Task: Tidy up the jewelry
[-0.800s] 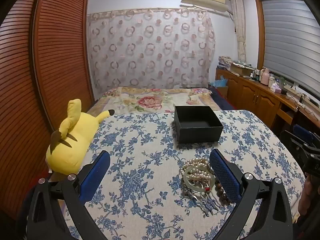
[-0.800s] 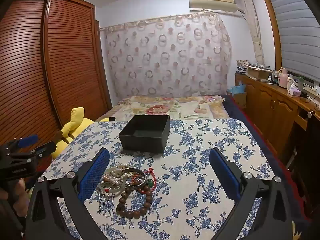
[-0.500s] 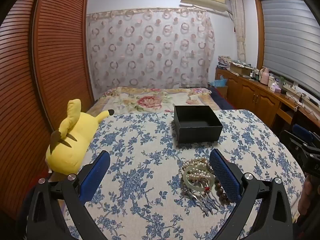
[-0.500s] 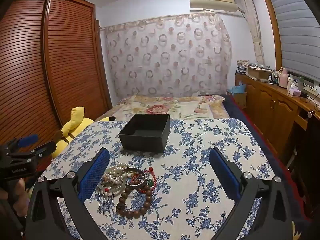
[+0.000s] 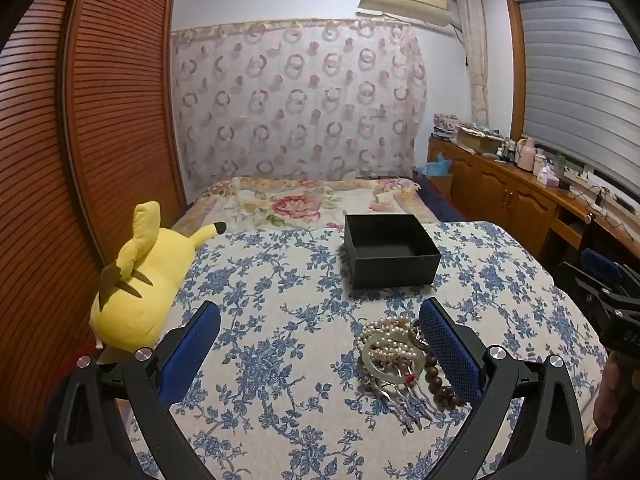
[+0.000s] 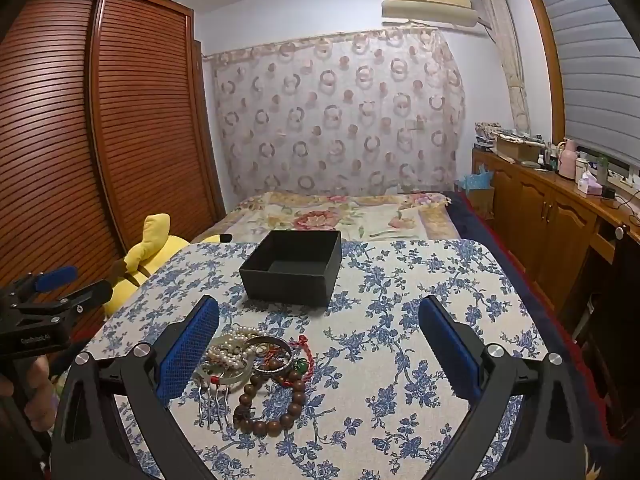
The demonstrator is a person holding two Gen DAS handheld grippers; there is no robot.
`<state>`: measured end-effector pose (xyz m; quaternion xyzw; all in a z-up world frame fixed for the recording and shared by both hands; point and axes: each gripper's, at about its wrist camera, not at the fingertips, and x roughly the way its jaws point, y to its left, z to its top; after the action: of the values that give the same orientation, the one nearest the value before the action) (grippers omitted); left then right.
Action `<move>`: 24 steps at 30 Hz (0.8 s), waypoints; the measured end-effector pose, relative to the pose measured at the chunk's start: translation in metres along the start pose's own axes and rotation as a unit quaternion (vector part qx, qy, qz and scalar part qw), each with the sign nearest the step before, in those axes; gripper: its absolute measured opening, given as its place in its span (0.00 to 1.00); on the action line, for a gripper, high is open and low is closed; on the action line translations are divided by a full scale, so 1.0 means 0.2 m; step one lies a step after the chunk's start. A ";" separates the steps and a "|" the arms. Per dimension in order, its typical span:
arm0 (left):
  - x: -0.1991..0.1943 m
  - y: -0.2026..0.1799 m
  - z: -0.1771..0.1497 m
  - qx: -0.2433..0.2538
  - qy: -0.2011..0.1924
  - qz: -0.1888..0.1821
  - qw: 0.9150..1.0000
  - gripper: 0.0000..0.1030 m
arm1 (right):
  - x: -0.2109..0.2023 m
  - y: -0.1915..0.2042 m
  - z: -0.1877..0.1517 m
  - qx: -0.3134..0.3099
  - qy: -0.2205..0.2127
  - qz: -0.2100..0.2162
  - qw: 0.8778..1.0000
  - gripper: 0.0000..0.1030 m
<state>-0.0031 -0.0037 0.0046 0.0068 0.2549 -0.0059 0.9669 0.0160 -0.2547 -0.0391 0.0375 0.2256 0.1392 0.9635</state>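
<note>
On the blue-floral cloth-covered bench (image 5: 280,320), left wrist view: left gripper (image 5: 320,340) hovered low with jaws spread wide, nothing between them. Tangled heap of jewelry (image 5: 400,360) lay just inside the right blue-padded finger (image 5: 448,352): white pearl strands (image 5: 386,340), a pale green jade bangle (image 5: 374,364), silver hair comb (image 5: 404,396) with prongs pointing toward the camera, and dark brown wooden beads (image 5: 442,388) partly hidden behind that finger. Open black square cardboard box (image 5: 390,250) sat farther back on the bench, apart from the heap, inside looked empty. Yellow plush toy (image 5: 144,280) lay off the bench's left edge. Right gripper (image 5: 608,292) showed at the far right edge, jaw state hard to tell from there.

Right wrist view: right gripper (image 6: 320,344) also had jaws released wide, holding nothing. Jewelry heap (image 6: 256,368) sat beside the left padded finger (image 6: 188,348), which overlapped its left edge; touching or not, cannot tell. Pearls (image 6: 232,350), jade bangle (image 6: 228,376), a silver metal bangle (image 6: 272,354), red cord with a green bead (image 6: 302,364), wooden bead bracelet (image 6: 272,404) nearest the camera, comb (image 6: 212,396) to its left. Black box (image 6: 292,266) stood beyond the heap, near centre. Left gripper (image 6: 52,284) visible at the left edge, a hand (image 6: 28,392) on its handle.
</note>
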 end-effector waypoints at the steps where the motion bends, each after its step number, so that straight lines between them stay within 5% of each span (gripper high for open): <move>1: 0.00 0.00 0.00 0.000 0.000 0.000 1.000 0.94 | 0.00 0.00 0.00 0.000 0.000 0.001 1.000 0.98; 24: 0.00 0.00 0.00 0.000 -0.001 0.000 1.000 0.94 | 0.00 0.01 0.00 -0.002 -0.001 -0.001 1.000 0.98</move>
<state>-0.0032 -0.0042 0.0048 0.0069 0.2544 -0.0061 0.9671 0.0145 -0.2536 -0.0395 0.0353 0.2243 0.1387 0.9640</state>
